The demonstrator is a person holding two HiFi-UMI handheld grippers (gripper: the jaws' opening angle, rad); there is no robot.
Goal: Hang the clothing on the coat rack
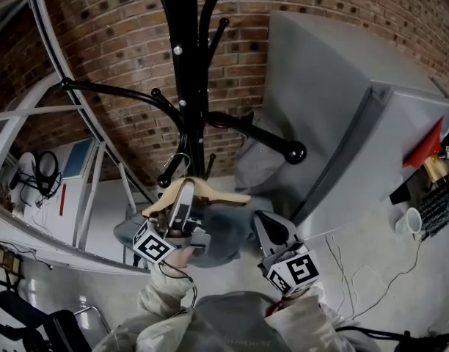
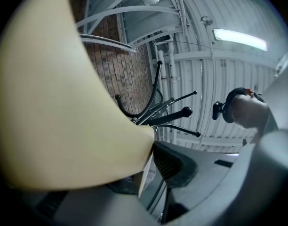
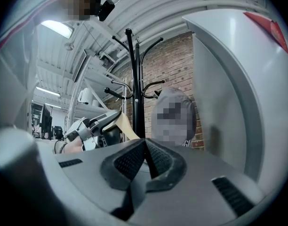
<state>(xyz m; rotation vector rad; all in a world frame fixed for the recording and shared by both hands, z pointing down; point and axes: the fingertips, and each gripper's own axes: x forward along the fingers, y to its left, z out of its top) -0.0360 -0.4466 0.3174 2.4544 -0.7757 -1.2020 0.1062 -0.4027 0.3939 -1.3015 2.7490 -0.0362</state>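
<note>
From the head view, the left tool (image 1: 185, 200) is clamped on a pale wooden hanger (image 1: 210, 194), its jaws held fairly wide by the wood. A grey garment (image 1: 221, 233) hangs from the hanger, bunched just below it and between the two tools. The hanger's metal hook (image 1: 178, 160) stands close above a knobbed lower peg (image 1: 166, 180) of the black coat rack (image 1: 186, 86). Whether it rests on the peg cannot be told from here. The right tool (image 1: 268, 226) is beside the garment, to its right, pointing up at it.

The left gripper view adds little about the garment. The hanger's cream wood fills its whole left half, pressed against the ridged pad of the one jaw that shows. Past it are the rack's curved pegs, a strip of brick wall (image 2: 123, 69) and a ribbed ceiling with a long lamp (image 2: 240, 39), none of which the head view takes in.

The right gripper view settles what the head view leaves unclear. That tool's jaws are narrow, tips together, with nothing between them. It also shows the rack upright from the side, with the left tool and hanger just beside the pole. A second grey hooded top (image 3: 174, 112) already hangs on the rack's far side. In the head view this is only a grey shape behind a thick peg. A tall grey cabinet (image 1: 334, 108) stands to the right, and a white cup (image 1: 411, 222) sits on the floor beyond it.
</note>
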